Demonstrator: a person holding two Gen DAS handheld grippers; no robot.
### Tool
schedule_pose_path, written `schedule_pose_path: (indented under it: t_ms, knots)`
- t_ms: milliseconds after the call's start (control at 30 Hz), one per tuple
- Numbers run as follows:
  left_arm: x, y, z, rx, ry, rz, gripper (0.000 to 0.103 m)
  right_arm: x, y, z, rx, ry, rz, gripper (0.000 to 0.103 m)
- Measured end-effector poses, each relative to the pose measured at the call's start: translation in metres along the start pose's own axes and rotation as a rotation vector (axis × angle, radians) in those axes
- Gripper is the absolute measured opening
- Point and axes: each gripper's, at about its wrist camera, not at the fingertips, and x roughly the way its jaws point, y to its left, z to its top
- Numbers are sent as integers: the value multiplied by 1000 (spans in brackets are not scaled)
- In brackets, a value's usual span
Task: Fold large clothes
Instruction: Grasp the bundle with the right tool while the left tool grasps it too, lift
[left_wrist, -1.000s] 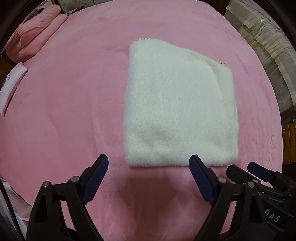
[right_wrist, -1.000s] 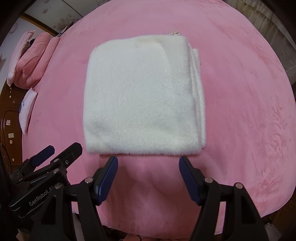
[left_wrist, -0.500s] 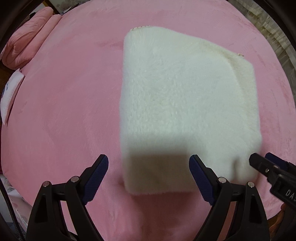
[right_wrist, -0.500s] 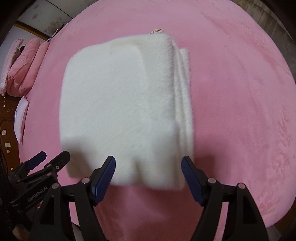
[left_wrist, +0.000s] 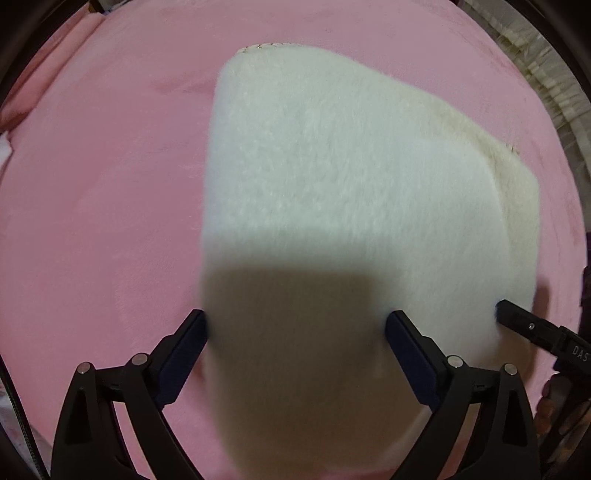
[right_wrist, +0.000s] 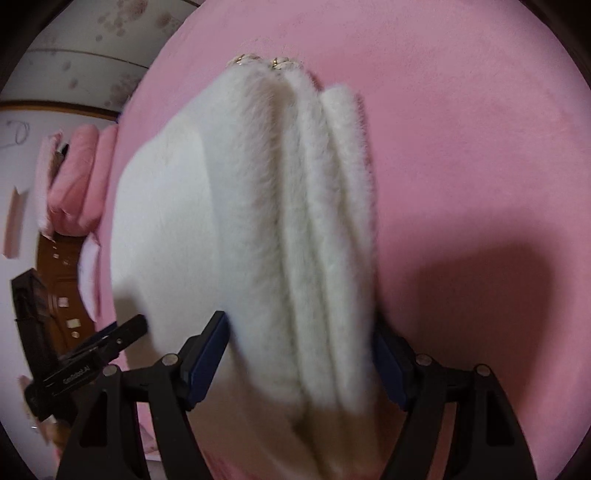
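A folded white fluffy garment (left_wrist: 332, 184) lies on the pink bed cover (left_wrist: 92, 184). My left gripper (left_wrist: 297, 325) points straight down over its near left corner. Its jaws are opening, with the shaded near edge of the garment between the fingers and no pad pressing. My right gripper (right_wrist: 301, 328) straddles the layered right edge of the garment (right_wrist: 258, 221), open, its fingers on either side of the stacked folds. Small gold trim shows at the far corner. Each gripper's tip shows in the other's view: the right gripper (left_wrist: 524, 328) and the left gripper (right_wrist: 110, 339).
The pink bed cover (right_wrist: 461, 147) stretches around the garment on all sides. Pink pillows or bedding (right_wrist: 77, 177) are stacked at the far left, with brown wooden furniture (right_wrist: 55, 295) below them. A pale curtain (left_wrist: 546, 74) hangs at the far right.
Both grippers have come down and forward onto the garment, which now fills both views. Its near edge, earlier ahead of the fingertips, now lies between them. The left jaws stand wider.
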Motion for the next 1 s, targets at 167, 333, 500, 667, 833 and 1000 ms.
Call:
schedule_pose_path:
  t_ms: [167,333,500,667,833,1000]
  knots:
    - [13,15,14,-73,20,-81,103,7,-11,12,-12,-17,98,74]
    - [16,21,14,-55,-15,-95,103,18,-25,26,14,-14,209,71]
    - [16,22,10,-46,-40,-98,102,16,-19,26,-14,-17,217,49]
    - [-3,11,0,-49,-92,-32,78,2,-4,17,-83,-56,179,37]
    - [-25,11,-26,-54,-164,10,53,-17,22,4,-133,-119,211,36]
    - [-42,20,-48,-66,-166,-44,44,-43,38,-29,-218,-178,211,35]
